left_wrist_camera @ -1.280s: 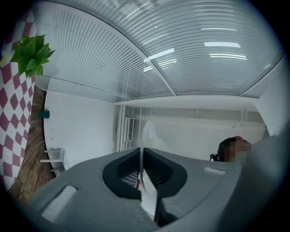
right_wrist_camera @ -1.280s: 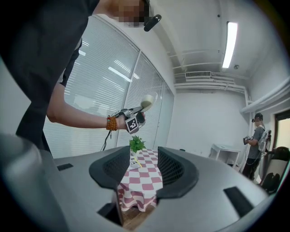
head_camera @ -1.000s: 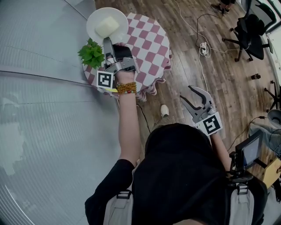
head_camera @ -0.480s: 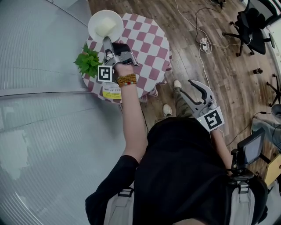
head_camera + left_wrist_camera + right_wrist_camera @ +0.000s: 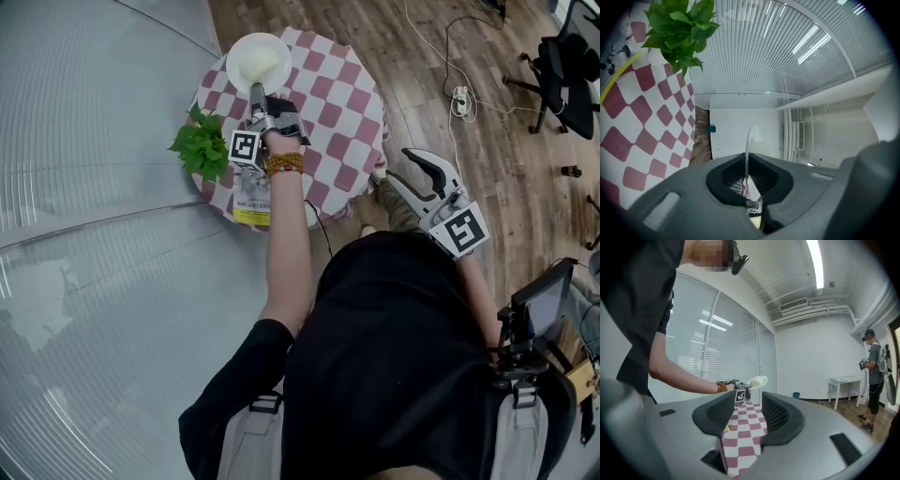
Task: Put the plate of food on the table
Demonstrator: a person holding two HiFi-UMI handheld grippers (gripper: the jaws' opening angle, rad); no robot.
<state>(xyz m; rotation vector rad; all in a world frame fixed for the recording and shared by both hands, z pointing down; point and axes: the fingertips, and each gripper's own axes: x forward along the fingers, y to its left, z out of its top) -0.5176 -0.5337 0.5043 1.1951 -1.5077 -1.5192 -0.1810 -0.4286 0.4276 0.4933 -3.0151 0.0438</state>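
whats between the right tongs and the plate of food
Only the red-and-white checked tablecloth lies between the open right tongs and the round white plate of food, seen in the head view.

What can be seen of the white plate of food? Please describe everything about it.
The plate is round, white and smooth, like ceramic, with a pale yellowish block of food in its middle. The left claw is shut on its near rim and holds it above the far edge of the checked table. It does not seem to rest on it yet.
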